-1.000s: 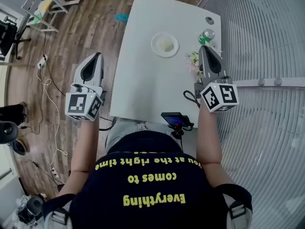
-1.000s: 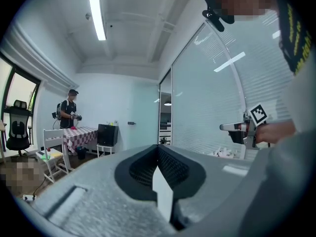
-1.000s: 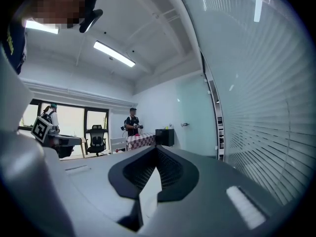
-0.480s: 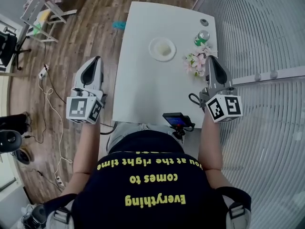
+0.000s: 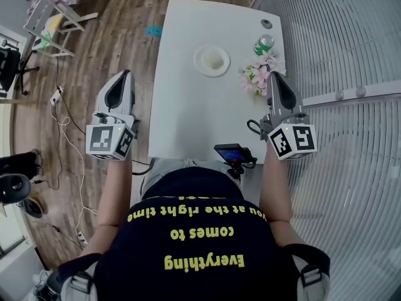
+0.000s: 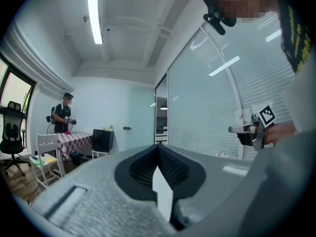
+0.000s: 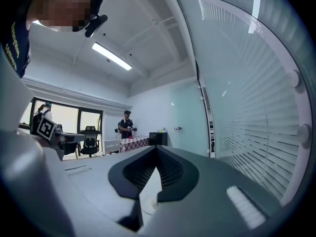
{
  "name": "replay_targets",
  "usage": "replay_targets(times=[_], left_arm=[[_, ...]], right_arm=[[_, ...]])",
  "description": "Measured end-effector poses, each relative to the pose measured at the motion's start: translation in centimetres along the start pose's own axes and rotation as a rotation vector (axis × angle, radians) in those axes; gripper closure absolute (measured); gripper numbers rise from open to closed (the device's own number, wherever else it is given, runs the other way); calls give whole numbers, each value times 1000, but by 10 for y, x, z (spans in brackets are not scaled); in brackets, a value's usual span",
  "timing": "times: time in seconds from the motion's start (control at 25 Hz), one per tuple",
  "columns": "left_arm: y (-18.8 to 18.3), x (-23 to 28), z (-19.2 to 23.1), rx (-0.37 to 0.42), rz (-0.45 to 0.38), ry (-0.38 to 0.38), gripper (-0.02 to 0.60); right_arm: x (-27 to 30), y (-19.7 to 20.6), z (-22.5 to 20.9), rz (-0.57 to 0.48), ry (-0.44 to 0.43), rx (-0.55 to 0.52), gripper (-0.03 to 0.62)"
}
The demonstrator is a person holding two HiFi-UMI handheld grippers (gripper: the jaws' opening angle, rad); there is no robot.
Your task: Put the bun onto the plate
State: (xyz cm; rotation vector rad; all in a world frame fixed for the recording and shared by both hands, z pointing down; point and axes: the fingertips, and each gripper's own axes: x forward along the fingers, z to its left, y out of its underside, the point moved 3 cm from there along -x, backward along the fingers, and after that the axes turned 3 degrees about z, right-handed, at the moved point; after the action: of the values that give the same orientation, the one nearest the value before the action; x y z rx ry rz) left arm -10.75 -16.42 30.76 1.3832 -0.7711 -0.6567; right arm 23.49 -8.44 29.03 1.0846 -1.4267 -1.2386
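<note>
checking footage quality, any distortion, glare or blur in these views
Head view: sharp, evenly lit, but fisheye bows the table edges and blinds. Left gripper view: black circular vignette, ceiling light blown out. Right gripper view: same vignette, blinds curve strongly.

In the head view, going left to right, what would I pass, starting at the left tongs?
left tongs → plate with the bun on it → flowers → slatted glass wall
</note>
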Motion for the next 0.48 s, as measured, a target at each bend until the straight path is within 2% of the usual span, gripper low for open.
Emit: replay_targets(times=[0.48], left_arm=[[6, 3, -2, -15, 9, 2, 580]], right_arm=[[5, 6, 8, 19, -23, -6, 588]])
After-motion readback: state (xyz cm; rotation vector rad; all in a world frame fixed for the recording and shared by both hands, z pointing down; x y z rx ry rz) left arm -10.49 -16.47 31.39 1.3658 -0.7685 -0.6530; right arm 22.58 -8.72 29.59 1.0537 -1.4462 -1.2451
